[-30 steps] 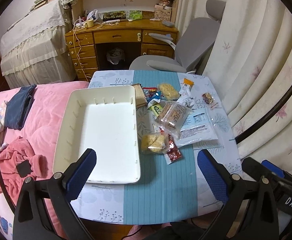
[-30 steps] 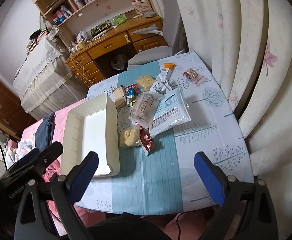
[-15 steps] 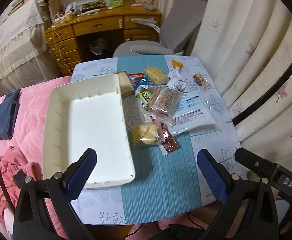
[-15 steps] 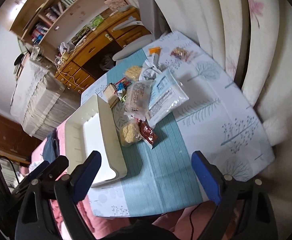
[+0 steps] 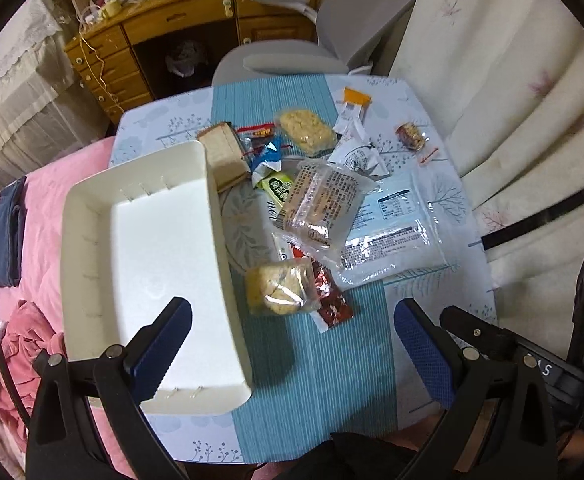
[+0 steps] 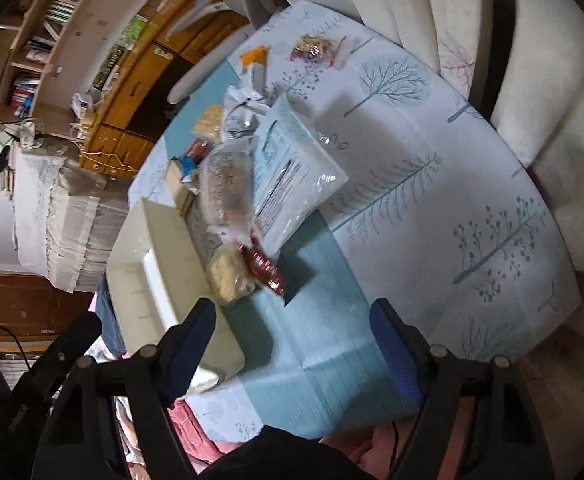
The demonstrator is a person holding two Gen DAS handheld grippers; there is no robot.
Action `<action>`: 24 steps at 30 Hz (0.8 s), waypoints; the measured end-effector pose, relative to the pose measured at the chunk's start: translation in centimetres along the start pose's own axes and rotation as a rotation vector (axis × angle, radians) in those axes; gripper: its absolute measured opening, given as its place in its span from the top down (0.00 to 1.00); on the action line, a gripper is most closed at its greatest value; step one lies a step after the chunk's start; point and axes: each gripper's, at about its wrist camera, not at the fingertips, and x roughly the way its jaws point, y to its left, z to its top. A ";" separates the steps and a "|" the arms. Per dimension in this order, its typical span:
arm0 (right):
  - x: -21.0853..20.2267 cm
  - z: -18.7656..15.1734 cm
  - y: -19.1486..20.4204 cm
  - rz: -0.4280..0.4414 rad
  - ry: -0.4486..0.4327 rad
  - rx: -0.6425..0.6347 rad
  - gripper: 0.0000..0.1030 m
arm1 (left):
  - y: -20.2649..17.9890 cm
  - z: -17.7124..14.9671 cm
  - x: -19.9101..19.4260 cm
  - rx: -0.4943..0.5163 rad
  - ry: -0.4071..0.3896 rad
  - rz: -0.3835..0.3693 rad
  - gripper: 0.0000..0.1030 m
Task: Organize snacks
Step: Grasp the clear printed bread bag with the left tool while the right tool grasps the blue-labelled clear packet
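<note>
From the left wrist view, the left hand-held gripper [image 5: 292, 344] hangs above the desk [image 5: 311, 376] with its blue-padded jaws spread wide and nothing between them. Below it, an empty white tray [image 5: 228, 248] sits on the left side of the desk, partly overhanging a pink bed [image 5: 44, 216]. The snacks [image 5: 319, 208] lie in a loose heap just right of the tray: a clear bag of pale biscuits [image 5: 278, 290] touching a red packet [image 5: 331, 300], a bigger clear bag [image 5: 323, 200] resting on a large flat white pouch [image 5: 391, 232], and smaller wrappers behind. A grey chair [image 5: 292, 56] stands at the far end. From the right wrist view, which is tilted and blurred, the right hand-held gripper [image 6: 292, 344] hovers over the blue strip of the tablecloth [image 6: 315, 344], its jaws closing but well apart, with nothing held. The tray [image 6: 164, 256] and the heap of snacks [image 6: 268, 184] lie beyond it, near a cream curtain [image 6: 531, 60].
</note>
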 end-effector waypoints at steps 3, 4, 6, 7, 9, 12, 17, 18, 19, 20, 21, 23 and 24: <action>1.6 1.9 -0.1 -0.009 0.022 -0.012 0.27 | -0.5 1.8 2.6 -0.013 0.063 0.022 0.02; 2.1 2.4 -0.2 -0.010 0.028 -0.014 0.28 | -0.6 2.2 3.3 -0.017 0.078 0.024 0.02; 3.2 3.3 -0.4 -0.017 0.041 -0.018 0.31 | -1.0 3.3 4.8 -0.024 0.105 0.025 0.02; 3.9 3.8 -0.6 -0.017 0.048 -0.018 0.33 | -1.2 3.9 5.7 -0.027 0.121 0.027 0.02; 5.0 4.6 -0.8 -0.020 0.060 -0.021 0.34 | -1.4 4.8 7.0 -0.031 0.138 0.032 0.02; 6.8 5.5 -0.9 -0.032 0.055 -0.071 0.37 | -1.8 6.1 9.2 -0.037 0.166 0.048 0.02; 8.8 6.5 -0.7 -0.002 0.049 -0.122 0.42 | -2.0 7.9 13.0 -0.063 0.218 0.032 0.02; 9.1 6.8 -0.7 0.010 0.046 -0.131 0.42 | -2.0 8.1 13.6 -0.068 0.228 0.029 0.02; 9.3 7.0 -0.8 0.018 0.045 -0.137 0.43 | -2.1 8.3 14.5 -0.073 0.244 0.027 0.02; 9.5 7.2 -0.8 0.029 0.043 -0.144 0.43 | -2.1 8.5 15.1 -0.077 0.253 0.026 0.02; 9.7 7.4 -0.8 0.039 0.038 -0.150 0.43 | -2.2 8.7 15.7 -0.080 0.262 0.024 0.02; 10.0 7.8 -0.9 0.059 0.033 -0.156 0.46 | -2.3 9.0 16.9 -0.086 0.278 0.019 0.02; 10.2 8.1 -1.0 0.077 0.031 -0.155 0.48 | -2.4 9.2 17.3 -0.088 0.279 0.014 0.02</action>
